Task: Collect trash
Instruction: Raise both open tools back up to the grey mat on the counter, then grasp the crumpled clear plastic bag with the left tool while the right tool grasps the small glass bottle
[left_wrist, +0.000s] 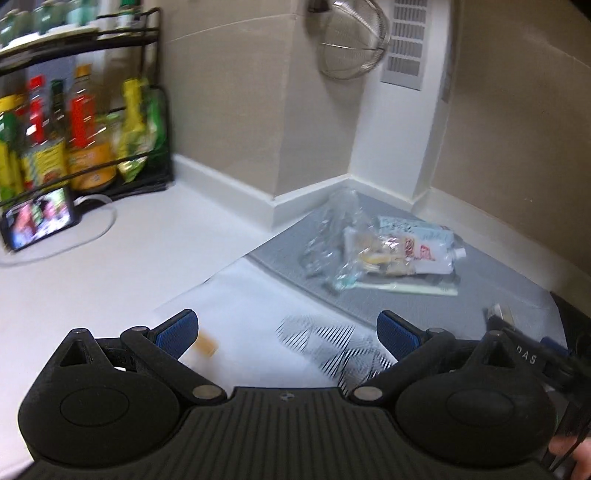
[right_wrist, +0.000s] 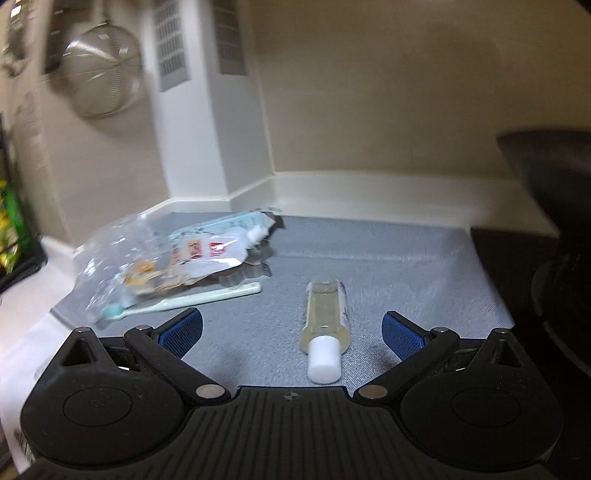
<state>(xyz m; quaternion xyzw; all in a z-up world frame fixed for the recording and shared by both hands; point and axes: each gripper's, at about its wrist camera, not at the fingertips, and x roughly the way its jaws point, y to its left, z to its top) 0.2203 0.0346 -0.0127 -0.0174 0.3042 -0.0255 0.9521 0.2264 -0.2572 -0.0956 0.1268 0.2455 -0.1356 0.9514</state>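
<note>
The left gripper (left_wrist: 287, 332) is held with jaws spread wide above a white sheet (left_wrist: 258, 317). Beyond that sheet, on a grey mat (left_wrist: 491, 291), a squeezed tube (left_wrist: 424, 251), a clear wrapper (left_wrist: 332, 229) and a toothbrush (left_wrist: 399, 286) are heaped together.

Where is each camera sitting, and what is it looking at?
Left wrist: rides the left gripper, fingers open, facing the counter corner; a bit of hand at the bottom right.
Right wrist: rides the right gripper, fingers open around a small bottle on the grey mat.
Both see the trash pile and hanging strainer.
</note>
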